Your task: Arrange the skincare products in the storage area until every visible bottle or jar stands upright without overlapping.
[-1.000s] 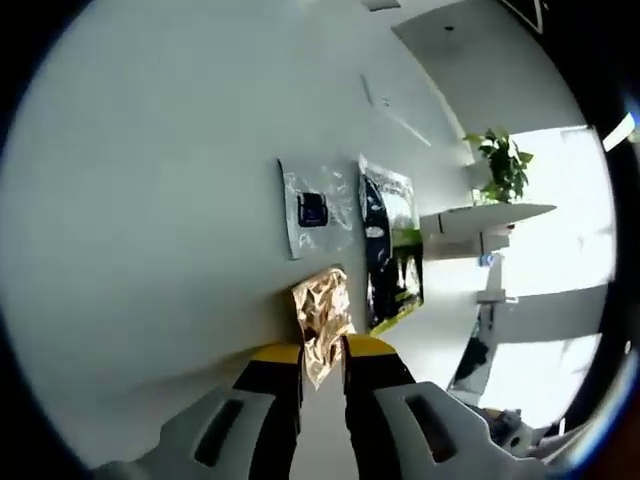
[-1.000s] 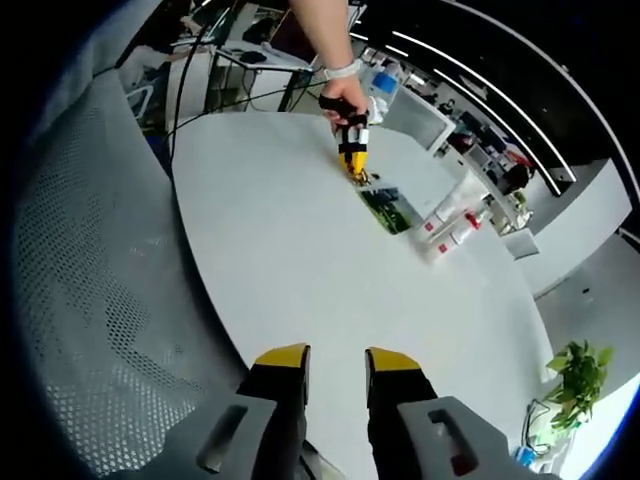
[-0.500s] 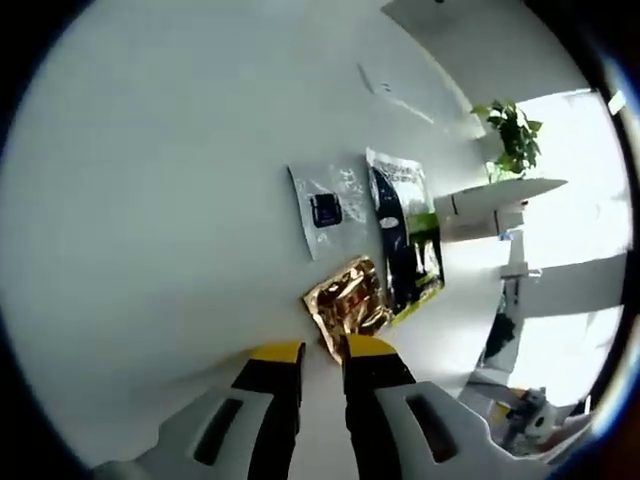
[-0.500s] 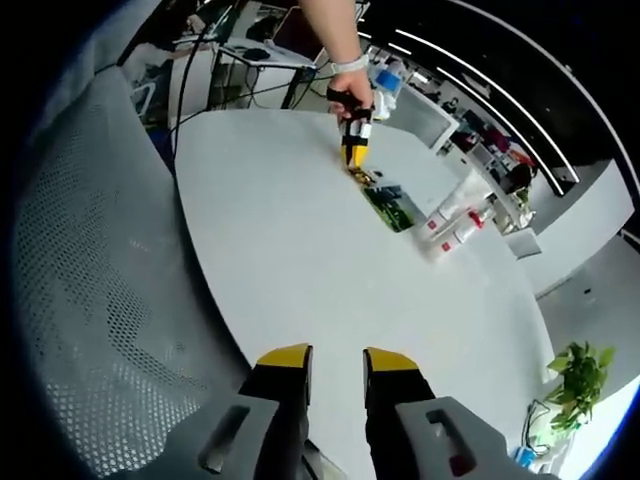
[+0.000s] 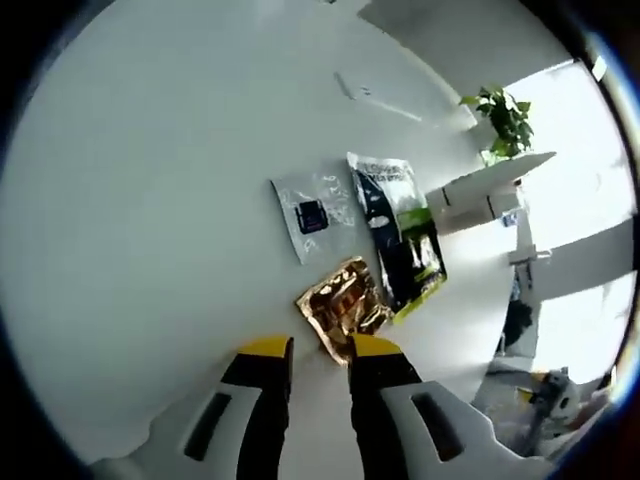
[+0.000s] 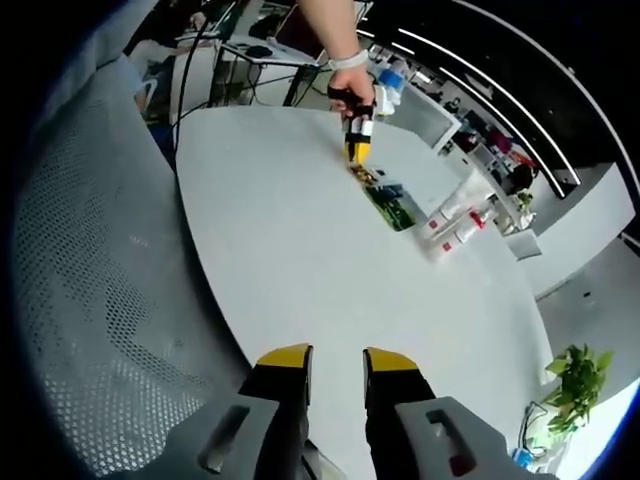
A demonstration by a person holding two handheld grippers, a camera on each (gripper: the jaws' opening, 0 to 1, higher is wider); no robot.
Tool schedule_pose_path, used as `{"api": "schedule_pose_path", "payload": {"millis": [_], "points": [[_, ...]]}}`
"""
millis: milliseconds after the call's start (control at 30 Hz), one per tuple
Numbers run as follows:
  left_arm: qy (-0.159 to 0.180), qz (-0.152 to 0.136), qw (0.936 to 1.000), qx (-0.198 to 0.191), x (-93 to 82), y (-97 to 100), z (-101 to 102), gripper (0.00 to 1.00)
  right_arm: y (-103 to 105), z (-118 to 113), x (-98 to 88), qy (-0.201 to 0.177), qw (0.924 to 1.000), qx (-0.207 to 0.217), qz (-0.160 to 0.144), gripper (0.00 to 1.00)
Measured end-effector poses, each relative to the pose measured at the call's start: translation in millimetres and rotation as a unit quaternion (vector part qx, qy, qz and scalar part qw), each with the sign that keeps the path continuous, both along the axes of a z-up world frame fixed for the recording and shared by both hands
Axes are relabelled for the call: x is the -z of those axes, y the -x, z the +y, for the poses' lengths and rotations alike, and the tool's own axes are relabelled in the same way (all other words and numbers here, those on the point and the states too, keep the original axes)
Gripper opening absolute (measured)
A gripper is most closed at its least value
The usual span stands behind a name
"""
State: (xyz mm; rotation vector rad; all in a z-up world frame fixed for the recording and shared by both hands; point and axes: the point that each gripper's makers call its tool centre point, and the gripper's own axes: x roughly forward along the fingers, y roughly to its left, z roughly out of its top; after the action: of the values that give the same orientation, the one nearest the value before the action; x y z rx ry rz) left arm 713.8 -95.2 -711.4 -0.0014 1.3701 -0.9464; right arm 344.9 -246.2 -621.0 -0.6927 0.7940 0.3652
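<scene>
A crumpled gold foil sachet (image 5: pixel 340 305) lies flat on the white table (image 5: pixel 150 220), just beyond my left gripper (image 5: pixel 319 350), which is open with nothing between its jaws. Past the sachet lie a clear sachet with a dark blue label (image 5: pixel 312 210) and a dark packet with a green end (image 5: pixel 402 248). In the right gripper view a hand holds the left gripper (image 6: pixel 357 150) over the gold sachet (image 6: pixel 366 176) at the table's far side, next to the green packet (image 6: pixel 392 206). Two white tubes with red marks (image 6: pixel 448 218) lie further right. My right gripper (image 6: pixel 336 360) is open and empty above the near table edge.
A grey mesh chair back (image 6: pixel 90 300) stands left of the table. Desks with cables (image 6: pixel 240 60) are behind the far edge. A potted plant (image 6: pixel 572 385) stands at the lower right, and the plant (image 5: pixel 500 115) also sits beside a white shelf (image 5: pixel 480 195).
My left gripper has let go of the gold sachet, which now lies on the table ahead of the jaws. The left view has shifted. The right gripper has held still.
</scene>
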Motion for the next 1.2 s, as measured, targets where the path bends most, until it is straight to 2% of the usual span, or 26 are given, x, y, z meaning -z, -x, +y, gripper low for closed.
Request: {"api": "schedule_pose_path", "payload": {"millis": [200,300,467,533,633,700,800,1000,1067,1200], "points": [[0.002,-0.015,0.9999,0.003,0.8,-7.3,-7.3,0.17,0.2,0.6,0.3,0.000,1.0000,-0.002,0.001,0.15],[0.013,-0.047,0.9987,0.016,-1.4,-15.3,-12.8,0.20,-0.2,-0.1,-0.2,0.000,1.0000,0.000,0.001,0.15],[0.021,-0.040,0.9989,0.010,-0.5,-17.3,-15.2,0.20,0.4,-1.0,1.2,0.002,1.0000,0.000,0.004,0.15],[0.018,-0.054,0.9984,0.006,-0.2,-21.5,-14.4,0.20,0.6,-1.1,1.6,0.002,1.0000,0.000,0.005,0.15],[0.030,-0.049,0.9982,0.017,-1.6,-17.8,-17.1,0.22,0.6,-1.1,1.5,0.002,1.0000,0.000,0.005,0.15],[0.031,-0.060,0.9976,0.017,-3.6,-20.8,-17.1,0.24,0.4,-1.2,1.3,0.002,1.0000,0.000,0.004,0.15],[0.051,-0.060,0.9968,0.012,-8.4,-19.8,-23.0,0.24,0.4,-1.6,1.4,0.002,1.0000,0.002,0.005,0.15],[0.073,-0.099,0.9924,-0.002,-23.5,-22.3,-26.8,0.24,0.2,-1.4,1.2,0.004,1.0000,0.000,0.004,0.15],[0.093,-0.103,0.9903,-0.010,-34.3,-13.6,-30.4,0.24,-0.9,-0.8,-0.6,0.002,1.0000,0.000,-0.001,0.16],[0.118,-0.142,0.9828,-0.003,-55.7,1.8,-32.5,0.25,-3.3,0.2,-4.3,-0.003,0.9999,0.000,-0.012,0.18]]}}
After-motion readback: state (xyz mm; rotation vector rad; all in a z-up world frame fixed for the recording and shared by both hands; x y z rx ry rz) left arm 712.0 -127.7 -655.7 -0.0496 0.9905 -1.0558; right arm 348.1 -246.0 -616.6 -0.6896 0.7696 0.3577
